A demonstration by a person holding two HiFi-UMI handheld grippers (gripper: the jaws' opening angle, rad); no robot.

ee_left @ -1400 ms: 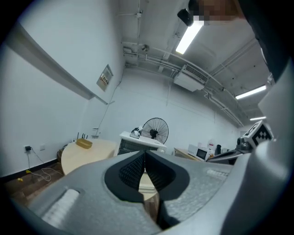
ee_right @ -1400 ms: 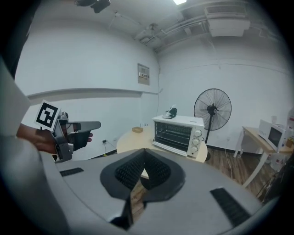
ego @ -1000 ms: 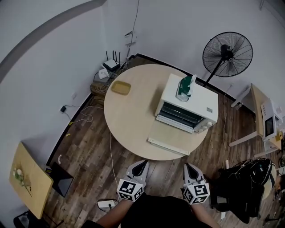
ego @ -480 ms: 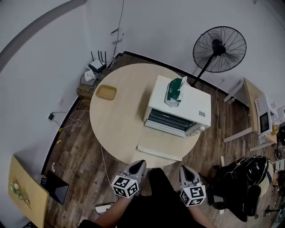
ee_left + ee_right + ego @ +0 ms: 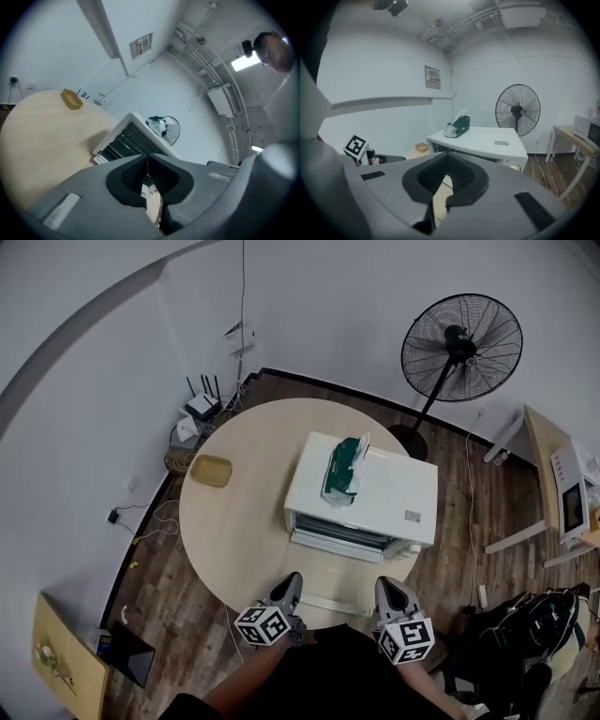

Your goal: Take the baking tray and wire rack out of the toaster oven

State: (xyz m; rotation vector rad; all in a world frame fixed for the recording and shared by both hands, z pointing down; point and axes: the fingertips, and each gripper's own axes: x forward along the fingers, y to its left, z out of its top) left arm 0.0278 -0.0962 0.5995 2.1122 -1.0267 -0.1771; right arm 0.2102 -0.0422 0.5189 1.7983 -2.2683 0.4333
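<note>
Left to right: a shallow tan dish [image 5: 212,470] with rounded corners lies on the far-left part of the round table [image 5: 225,540], whose top is a smooth, pale wood-tone disc. My left claw [image 5: 292,581], grey moulded plastic with ribbed black pads and a cube [image 5: 265,626] of black-and-white square markers behind it, rests over the table's near edge; its jaws are pressed together and grip nothing. The toaster oven [image 5: 375,493], a glossy white box, stands right of the table's centre with its door [image 5: 328,602] folded down flat toward me. The dark cavity [image 5: 119,143] shows pale horizontal bars; the wire rack and baking tray sit inside it, though I cannot separate one from the other. A crumpled green tissue pack [image 5: 342,470] lies on the oven's roof. My right claw [image 5: 385,587], built like the left, rests just right of the door, its pads likewise meeting at the tips with nothing between. A black pedestal fan [image 5: 461,334] with a round wire cage stands on the plank floor behind. Compared with a second ago, both claws have advanced from above the floor to flank the open door, and the table and oven lie nearer.
</note>
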